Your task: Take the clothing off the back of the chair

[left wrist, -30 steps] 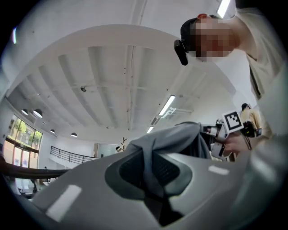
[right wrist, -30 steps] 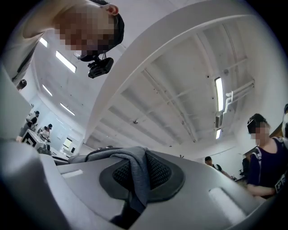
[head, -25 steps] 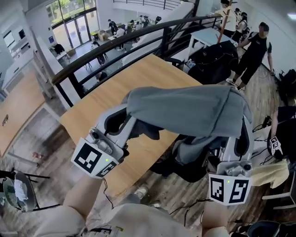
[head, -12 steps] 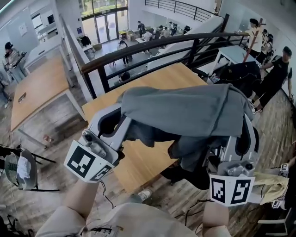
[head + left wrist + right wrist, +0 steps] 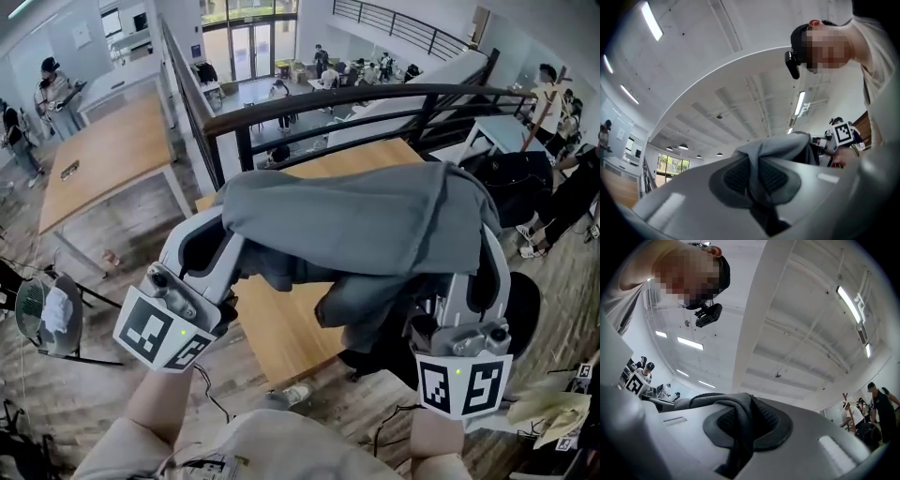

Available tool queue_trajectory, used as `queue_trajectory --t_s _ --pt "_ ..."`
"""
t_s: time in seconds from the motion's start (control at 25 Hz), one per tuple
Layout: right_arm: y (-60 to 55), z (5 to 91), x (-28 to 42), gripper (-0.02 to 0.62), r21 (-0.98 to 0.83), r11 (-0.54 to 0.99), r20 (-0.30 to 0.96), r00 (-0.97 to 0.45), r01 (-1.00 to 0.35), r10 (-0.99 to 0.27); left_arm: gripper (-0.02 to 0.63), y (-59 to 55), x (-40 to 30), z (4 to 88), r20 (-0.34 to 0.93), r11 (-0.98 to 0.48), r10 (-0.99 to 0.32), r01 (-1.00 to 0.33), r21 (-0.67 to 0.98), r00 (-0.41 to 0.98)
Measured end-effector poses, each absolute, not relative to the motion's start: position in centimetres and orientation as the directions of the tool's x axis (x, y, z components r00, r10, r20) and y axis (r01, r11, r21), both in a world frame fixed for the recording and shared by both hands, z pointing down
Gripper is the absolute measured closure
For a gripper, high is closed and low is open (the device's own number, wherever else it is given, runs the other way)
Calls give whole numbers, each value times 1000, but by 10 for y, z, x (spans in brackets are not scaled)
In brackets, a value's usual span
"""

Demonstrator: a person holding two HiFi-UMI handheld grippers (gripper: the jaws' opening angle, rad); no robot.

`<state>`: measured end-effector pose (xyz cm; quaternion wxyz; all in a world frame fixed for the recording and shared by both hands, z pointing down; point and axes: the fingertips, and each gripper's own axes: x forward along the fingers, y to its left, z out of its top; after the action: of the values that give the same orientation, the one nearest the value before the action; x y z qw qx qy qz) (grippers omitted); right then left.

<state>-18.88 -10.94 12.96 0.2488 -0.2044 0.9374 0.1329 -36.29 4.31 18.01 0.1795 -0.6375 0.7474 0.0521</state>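
Left tongs (image 5: 753, 178): jaws closed onto a fold of the grey garment (image 5: 366, 220). In the left gripper view the cloth is pinched between the two dark ribbed pads (image 5: 736, 177), so the jaws stand only as far apart as the cloth's thickness.

Right tongs (image 5: 746, 420): jaws likewise clamped. A dark grey fold of the garment runs between its pads (image 5: 768, 420) and hangs down below them.

Garment: held up in the air by both tongs, which are set side by side and tilted upward. In the head view it is stretched across the two and draped over their front ends, hiding the tips. A loose part sags between them.

Position: the garment hangs over the near corner of a wooden table (image 5: 281, 323) and does not touch it. A dark railing (image 5: 328, 98) runs beyond the table.

Each tongs' marker cube faces the head camera, left (image 5: 159, 333) and right (image 5: 464, 384). A fan (image 5: 42, 314) stands on the floor at far left.
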Motion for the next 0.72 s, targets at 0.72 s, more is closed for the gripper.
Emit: queue_trajectory --t_s 0.72 --pt "-53 157 -244 569 100 950 -499 -841 -297 -210 568 133 -382 200 -287 379 -908 -888 -259 -304"
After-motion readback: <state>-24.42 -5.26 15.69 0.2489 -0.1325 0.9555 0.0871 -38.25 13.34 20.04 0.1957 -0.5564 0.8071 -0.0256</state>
